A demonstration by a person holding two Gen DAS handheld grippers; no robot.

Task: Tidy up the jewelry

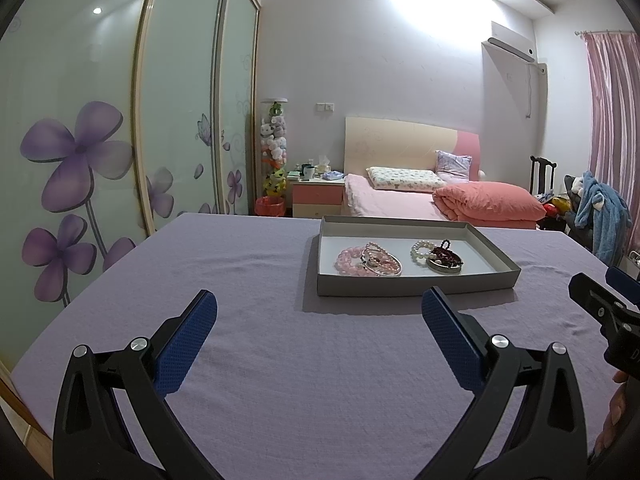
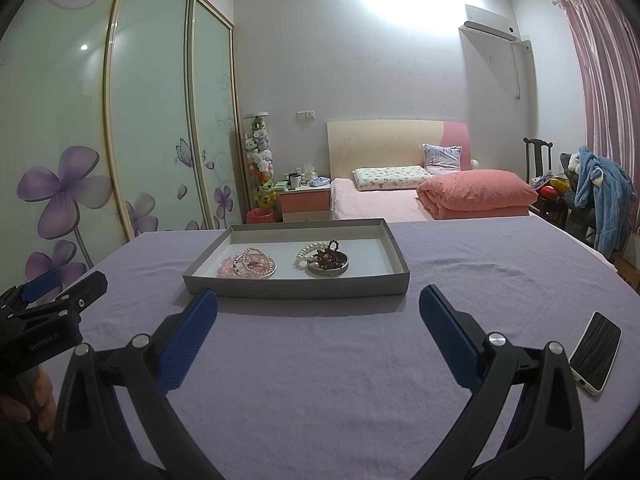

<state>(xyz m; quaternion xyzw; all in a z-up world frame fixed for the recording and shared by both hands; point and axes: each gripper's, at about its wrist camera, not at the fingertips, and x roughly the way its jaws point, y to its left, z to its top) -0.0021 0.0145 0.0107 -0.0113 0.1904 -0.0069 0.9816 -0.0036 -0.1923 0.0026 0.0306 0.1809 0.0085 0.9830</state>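
A shallow grey cardboard tray [image 2: 296, 284] sits on the counter under a lilac cloth [image 2: 320, 360], and all the jewellery visible lies inside it in two groups. On one side a pink bead bracelet [image 2: 228, 269] rests touching a thin silver bangle [image 2: 256, 266] with another pale pink strand looped over it. On the other side a white pearl bracelet [image 2: 310, 250] leans against a round metal dish [image 2: 328, 269] that holds dark red beads [image 2: 329, 257]. The grouping looks deliberate: pink pieces together, pearls and dark beads together, so the sorting appears largely done, though that is only a judgement.

The left gripper [image 1: 320, 312] and the right gripper [image 2: 318, 310] both hover over the bare cloth on the near side of the tray, fingers spread wide apart and holding nothing. Neither touches the tray. Held back and spread like this, they seem either poised for a reach or finished with the work; I cannot tell which.

A smartphone with a dark back and white edge [image 2: 595, 352] lies on the cloth well apart from the tray, to the right.

Writing: the body of the left gripper, seen from the right wrist view, carries pale lettering that reads roughly "GenRobot.AI". A fragment beginning with "D" shows on the right gripper's body in the left wrist view; the rest is cut off.
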